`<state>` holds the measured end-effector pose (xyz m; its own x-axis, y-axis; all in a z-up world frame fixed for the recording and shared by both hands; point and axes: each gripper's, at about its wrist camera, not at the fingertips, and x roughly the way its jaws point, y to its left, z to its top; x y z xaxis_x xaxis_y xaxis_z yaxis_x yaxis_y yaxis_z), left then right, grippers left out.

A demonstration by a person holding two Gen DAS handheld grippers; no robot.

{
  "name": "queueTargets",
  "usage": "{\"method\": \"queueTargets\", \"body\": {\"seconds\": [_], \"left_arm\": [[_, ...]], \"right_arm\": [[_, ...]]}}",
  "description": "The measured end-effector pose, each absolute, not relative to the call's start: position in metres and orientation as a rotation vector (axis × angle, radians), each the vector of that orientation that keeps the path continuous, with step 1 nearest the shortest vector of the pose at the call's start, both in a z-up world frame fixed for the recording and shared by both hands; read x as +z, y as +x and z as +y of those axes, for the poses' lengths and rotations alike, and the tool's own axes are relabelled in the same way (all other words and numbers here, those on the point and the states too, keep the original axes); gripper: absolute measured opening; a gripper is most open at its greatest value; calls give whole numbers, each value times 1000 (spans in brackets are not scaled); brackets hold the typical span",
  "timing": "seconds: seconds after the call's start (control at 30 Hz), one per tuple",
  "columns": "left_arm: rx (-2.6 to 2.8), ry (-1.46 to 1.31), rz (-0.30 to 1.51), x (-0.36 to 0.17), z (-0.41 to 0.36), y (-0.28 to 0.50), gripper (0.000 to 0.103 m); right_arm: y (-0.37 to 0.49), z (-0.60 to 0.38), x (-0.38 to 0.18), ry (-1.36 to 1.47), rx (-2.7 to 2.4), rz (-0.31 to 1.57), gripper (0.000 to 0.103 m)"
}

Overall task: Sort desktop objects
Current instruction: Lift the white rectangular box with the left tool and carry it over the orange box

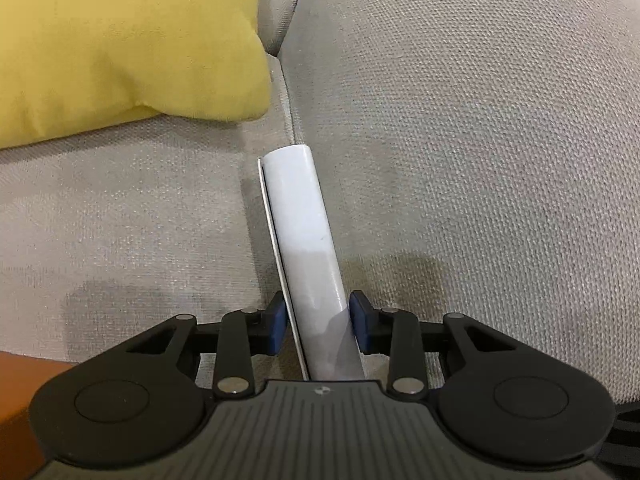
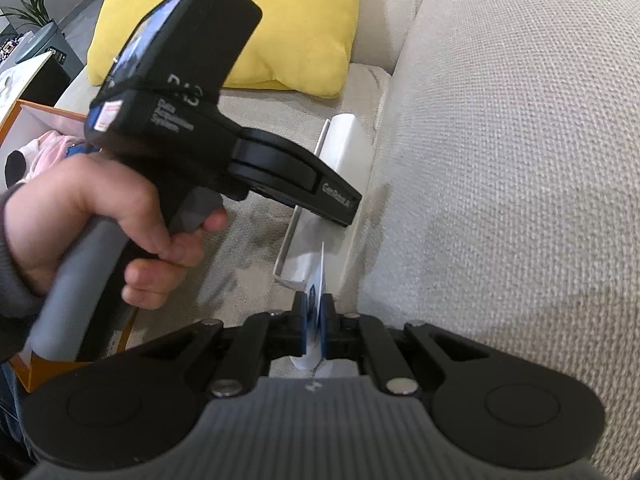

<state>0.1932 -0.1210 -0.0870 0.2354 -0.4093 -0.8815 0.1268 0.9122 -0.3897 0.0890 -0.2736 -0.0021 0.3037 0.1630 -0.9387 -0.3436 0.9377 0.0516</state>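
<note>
Where the right wrist view begins at its left edge, an orange box (image 2: 40,107) stands beside the sofa with something pink and plush inside. Next to it a yellow cushion (image 1: 120,48) leans in the corner of the beige sofa seat (image 1: 120,208). A person's hand (image 2: 100,208) grips the handle of the left gripper (image 1: 320,320). Its blue pads sit against both faces of a white case (image 1: 298,216), near the end closest to the camera, so it is clenched on the case.

The case stands on its long edge in the crease where the seat meets the big cushion (image 1: 480,120) on the right. A thin flap or cover runs along its left face, slightly apart from the body.

It looks light, rigid and smooth-skinned, so the pads could slide on it. A squeeze across the flap may also flex that side. The hold is close to one end, so the far end will likely droop. A hold nearer the middle, across the solid body, would carry it more level.

Further right, the right gripper (image 2: 314,320) is clamped shut on a small white card with blue print (image 2: 318,280). The card is thin and bendy, and it stands upright just short of the case's near end.
</note>
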Motion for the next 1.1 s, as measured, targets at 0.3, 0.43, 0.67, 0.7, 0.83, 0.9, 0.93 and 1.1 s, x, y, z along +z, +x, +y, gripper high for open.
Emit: {"method": "queueTargets", "body": {"seconds": [0.3, 0.43, 0.67, 0.7, 0.83, 0.9, 0.93, 1.1], "left_arm": [[-434, -271, 1204, -29, -79, 152, 33], [-490, -275, 1125, 19, -47, 114, 33], [-497, -214, 978, 91, -2, 69, 33], [-489, -203, 964, 97, -5, 70, 33], [-451, -184, 928, 107, 36, 45, 33], [-422, -189, 924, 109, 55, 30, 33], [-407, -195, 926, 109, 65, 24, 33], [-344, -205, 940, 97, 103, 1, 33]], "right_arm": [[78, -267, 14, -154, 340, 1196, 5], [65, -262, 35, -124, 369, 1152, 5], [25, -233, 107, -132, 511, 973, 5], [18, -225, 119, -137, 544, 949, 5], [-3, -187, 149, -193, 645, 895, 5], [-8, -164, 151, -223, 668, 891, 5], [-11, -156, 153, -232, 671, 894, 5], [-12, -114, 130, -252, 600, 959, 5]]}}
